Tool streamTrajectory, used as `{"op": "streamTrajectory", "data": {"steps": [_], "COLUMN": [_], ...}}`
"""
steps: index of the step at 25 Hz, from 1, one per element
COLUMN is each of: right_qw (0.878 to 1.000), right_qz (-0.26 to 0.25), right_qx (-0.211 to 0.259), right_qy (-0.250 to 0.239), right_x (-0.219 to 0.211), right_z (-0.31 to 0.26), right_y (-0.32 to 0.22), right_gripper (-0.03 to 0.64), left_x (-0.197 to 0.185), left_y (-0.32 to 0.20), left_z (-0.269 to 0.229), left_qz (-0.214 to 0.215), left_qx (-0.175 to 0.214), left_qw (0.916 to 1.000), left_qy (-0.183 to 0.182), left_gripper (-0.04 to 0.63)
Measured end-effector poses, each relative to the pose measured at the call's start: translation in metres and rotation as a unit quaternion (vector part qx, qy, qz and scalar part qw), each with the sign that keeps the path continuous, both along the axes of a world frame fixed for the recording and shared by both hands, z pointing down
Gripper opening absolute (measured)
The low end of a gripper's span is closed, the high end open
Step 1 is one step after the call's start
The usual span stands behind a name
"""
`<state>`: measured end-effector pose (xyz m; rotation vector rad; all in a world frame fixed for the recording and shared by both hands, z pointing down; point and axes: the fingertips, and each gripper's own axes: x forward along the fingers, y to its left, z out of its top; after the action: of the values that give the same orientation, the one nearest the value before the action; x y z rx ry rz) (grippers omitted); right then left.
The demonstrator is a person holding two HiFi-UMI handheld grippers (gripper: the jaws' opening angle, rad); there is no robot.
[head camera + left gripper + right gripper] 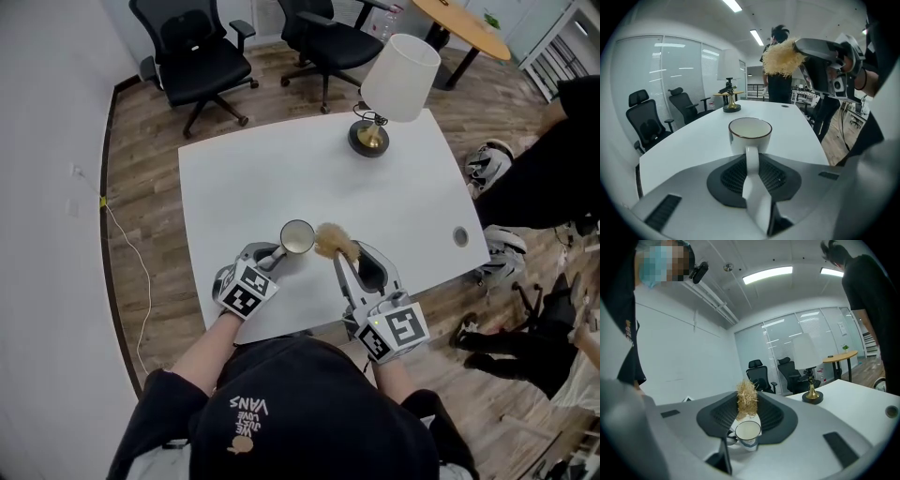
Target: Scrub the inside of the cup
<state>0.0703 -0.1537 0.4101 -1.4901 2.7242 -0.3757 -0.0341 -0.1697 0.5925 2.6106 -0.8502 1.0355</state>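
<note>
The cup looks glossy ceramic, the scrubber coarse straw-like fibre, the table smooth matt white.

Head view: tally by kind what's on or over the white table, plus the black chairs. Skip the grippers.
Cup: 1
Straw scrubber: 1
Lamp: 1
Black office chairs: 2
Total: 5

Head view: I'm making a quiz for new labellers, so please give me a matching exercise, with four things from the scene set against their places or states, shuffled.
Things:
1. cup
2. scrubber
3. lamp
4. office chair

Places or states:
A. standing near the table's far edge
B. on the floor beyond the table
C. handle clamped in the left gripper
D. held in the right gripper

Pairs: 1-C, 2-D, 3-A, 4-B.
</note>
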Motion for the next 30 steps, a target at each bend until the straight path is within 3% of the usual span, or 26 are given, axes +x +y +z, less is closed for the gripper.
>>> {"op": "streamTrajectory", "data": {"steps": [8, 30], "right_qw": [1.0, 0.989], "right_qz": [-0.019, -0.107], "right_qx": [-0.012, -0.078], "right_qy": [0.001, 0.067], "right_x": [-0.008, -0.045], "right_z": [0.014, 0.102], "right_y": [0.012, 0.0], "right_gripper": [0.118, 0.118], "left_x": [0.0, 0.003], "left_y": [0.025, 0.031], "left_z": [-0.004, -0.005], "left_qz": [0.047, 0.068], "left_qx": [0.027, 0.043], "left_qw": [0.9973, 0.9929], "left_qy": [-0.051, -0.087], "left_gripper": [0.072, 0.072]}}
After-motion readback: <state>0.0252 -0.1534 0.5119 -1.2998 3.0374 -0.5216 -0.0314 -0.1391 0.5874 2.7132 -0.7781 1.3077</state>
